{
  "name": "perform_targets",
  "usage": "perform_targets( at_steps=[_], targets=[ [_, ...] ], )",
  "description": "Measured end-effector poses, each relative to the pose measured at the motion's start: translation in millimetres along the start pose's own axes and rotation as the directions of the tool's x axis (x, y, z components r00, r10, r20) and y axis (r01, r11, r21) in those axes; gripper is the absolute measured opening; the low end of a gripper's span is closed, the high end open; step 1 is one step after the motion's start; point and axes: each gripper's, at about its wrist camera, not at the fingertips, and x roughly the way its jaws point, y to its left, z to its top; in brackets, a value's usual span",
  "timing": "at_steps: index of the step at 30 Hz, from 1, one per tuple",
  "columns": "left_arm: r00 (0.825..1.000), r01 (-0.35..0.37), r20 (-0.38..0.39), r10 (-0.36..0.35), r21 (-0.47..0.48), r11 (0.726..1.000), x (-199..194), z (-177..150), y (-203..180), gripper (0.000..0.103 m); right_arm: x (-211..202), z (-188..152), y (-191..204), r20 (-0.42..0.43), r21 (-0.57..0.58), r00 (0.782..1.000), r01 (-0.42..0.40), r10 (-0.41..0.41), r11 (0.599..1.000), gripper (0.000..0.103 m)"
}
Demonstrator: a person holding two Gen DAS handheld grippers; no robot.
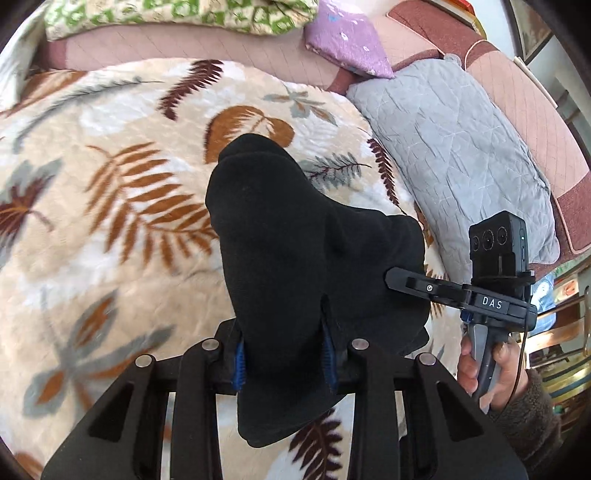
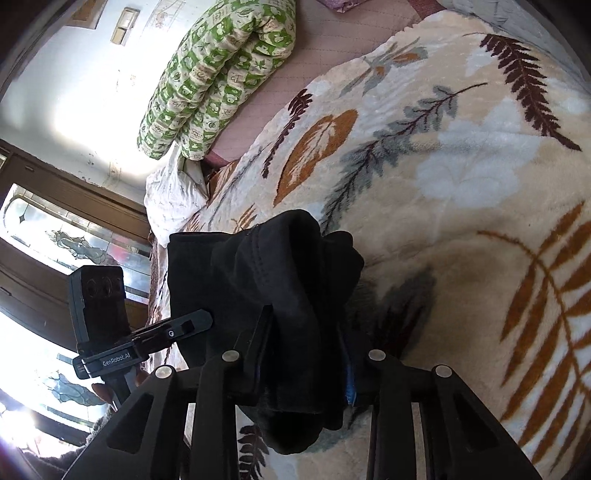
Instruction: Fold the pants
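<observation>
Pants, left wrist view: one pair of black pants (image 1: 295,236), bunched and lifted above the leaf-print blanket (image 1: 110,206) on the bed, far end drooping toward the blanket's middle.
Left claw: left claw (image 1: 284,354) closed tight on a thick fold of the pants, cloth filling the gap between its blue-lined fingers (image 1: 238,365); a flap hangs below the grip.
Right claw, seen from the left: right claw (image 1: 397,277) comes in from the right edge, its tip against the pants; whether it pinches cloth cannot be told from here. One hand (image 1: 484,369) holds its handle.
Bedding count: one grey quilted pillow (image 1: 454,155) at the blanket's right edge, one purple pillow (image 1: 347,37) and one green-patterned quilt (image 1: 166,14) along the far edge of the bed.
Containers: cannot tell of any in either view.

Pants, right wrist view: the same pants (image 2: 273,280), heaped in folds with a stitched seam on top, held over the blanket (image 2: 461,177) near its left edge.
Right claw: right claw (image 2: 306,362) clamped on a bunch of the pants between its two fingers, one blue pad (image 2: 350,384) showing at the right.
Left claw, seen from the right: left claw (image 2: 199,321) reaches in from the left, tip touching the pants; its grip is hidden.
Bedding count: one green-patterned quilt (image 2: 221,74) rolled at the far corner, one white pillow (image 2: 173,199) beside it.
</observation>
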Motion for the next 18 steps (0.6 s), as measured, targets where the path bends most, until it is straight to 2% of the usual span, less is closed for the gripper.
perform_targets(
  at_steps=[8,18],
  targets=[
    [0.996,-0.053,0.066,0.054,-0.010,0.999,-54,-23,37,0.029,20,-24,53,-0.014,-0.037,1.000,-0.009,0.009,0.999,0.031],
    [0.986,-0.109,0.117,0.122,-0.112,0.988,-122,-46,114,0.029,85,-46,139,-0.072,-0.097,0.997,-0.043,0.036,0.994,0.031]
  ],
)
